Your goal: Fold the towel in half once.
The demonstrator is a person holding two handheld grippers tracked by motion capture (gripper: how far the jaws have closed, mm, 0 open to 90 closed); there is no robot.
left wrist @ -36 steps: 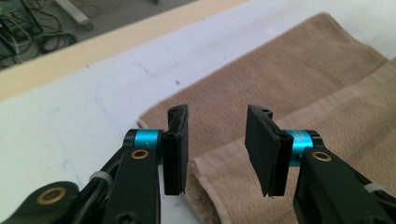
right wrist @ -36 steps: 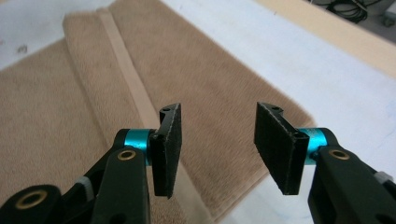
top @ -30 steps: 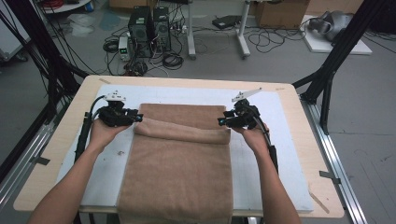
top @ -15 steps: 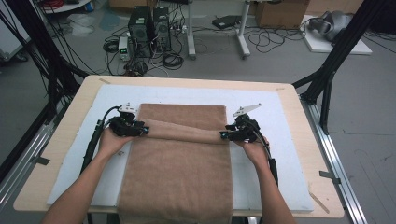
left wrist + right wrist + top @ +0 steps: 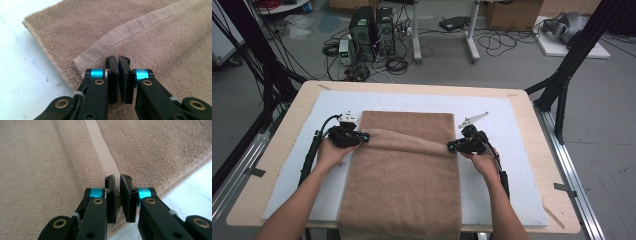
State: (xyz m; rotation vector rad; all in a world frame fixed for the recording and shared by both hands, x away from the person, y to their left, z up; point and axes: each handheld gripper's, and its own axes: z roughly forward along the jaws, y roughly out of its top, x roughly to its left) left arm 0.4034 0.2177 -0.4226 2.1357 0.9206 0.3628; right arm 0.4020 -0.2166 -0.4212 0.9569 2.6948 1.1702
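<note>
Towel (image 5: 404, 170): we see it brown, folded, on bench (image 5: 277, 145).
Left tool (image 5: 362, 137): we note it clamping towel's left fold edge.
Right tool (image 5: 451, 147): clamping its right fold edge.

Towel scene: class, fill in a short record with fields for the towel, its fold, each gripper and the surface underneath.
Towel: brown towel, lying flat and hanging over the table's near edge
Fold: far end doubled toward the person, hem band on top
Left gripper: shut on the towel's folded edge
Right gripper: shut on the towel's folded edge
Surface: white mat on a wooden table
</note>
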